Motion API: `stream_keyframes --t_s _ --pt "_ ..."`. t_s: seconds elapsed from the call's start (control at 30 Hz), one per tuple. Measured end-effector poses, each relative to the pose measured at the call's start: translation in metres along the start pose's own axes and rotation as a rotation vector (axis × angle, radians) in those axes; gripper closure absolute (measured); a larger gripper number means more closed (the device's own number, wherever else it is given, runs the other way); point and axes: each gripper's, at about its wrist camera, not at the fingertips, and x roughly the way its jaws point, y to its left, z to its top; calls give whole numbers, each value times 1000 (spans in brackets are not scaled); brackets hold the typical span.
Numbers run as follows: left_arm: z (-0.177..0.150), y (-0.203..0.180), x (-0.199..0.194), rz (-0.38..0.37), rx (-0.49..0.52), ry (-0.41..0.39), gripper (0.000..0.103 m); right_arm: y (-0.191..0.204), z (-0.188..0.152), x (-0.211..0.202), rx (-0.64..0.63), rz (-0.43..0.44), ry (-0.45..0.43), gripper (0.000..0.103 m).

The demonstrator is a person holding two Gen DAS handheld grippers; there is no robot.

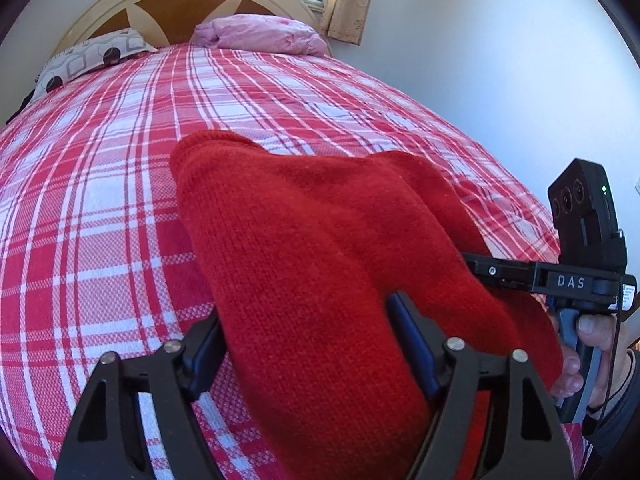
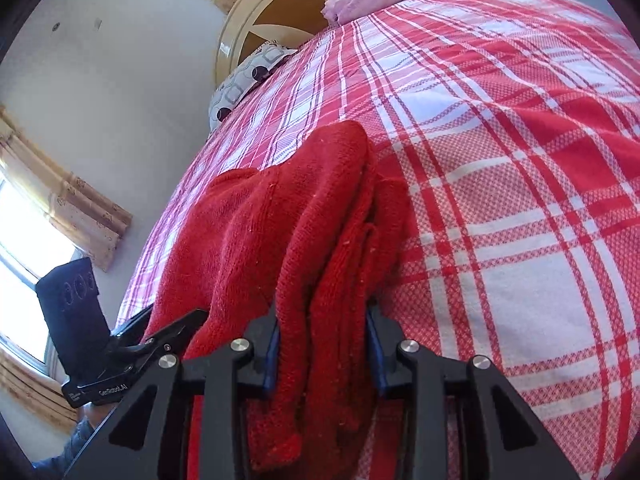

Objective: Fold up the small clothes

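Red knitted garment [image 1: 320,264] is lying on the plaid bedspread [image 1: 100,200], occupying the centre and lower half of the left wrist view. Its long axis is running from the bottom edge of the frame up toward the headboard [image 1: 176,4], with the rounded far end pointing to the upper left.

Left gripper [image 1: 308,344] is straddling the near end of the knit; jaws are standing spread, and the left pad is sitting clear of the cloth.

Right gripper [image 2: 322,344], lower centre of its own view, is pinching a bunched fold of the same garment between its blue pads.

A hand [image 1: 588,356] is gripping the right handle at the lower right edge.
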Motion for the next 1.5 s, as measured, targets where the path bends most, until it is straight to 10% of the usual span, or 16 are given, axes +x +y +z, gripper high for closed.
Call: stream_keyframes --t_s 0.4,1.5 --pt "-1 -12 -37 79 78 -48 64 35 -1 -18 -62 -59 -71 75" --pt "-111 92 -268 333 -124 -268 66 289 -102 11 -324 262 35 75"
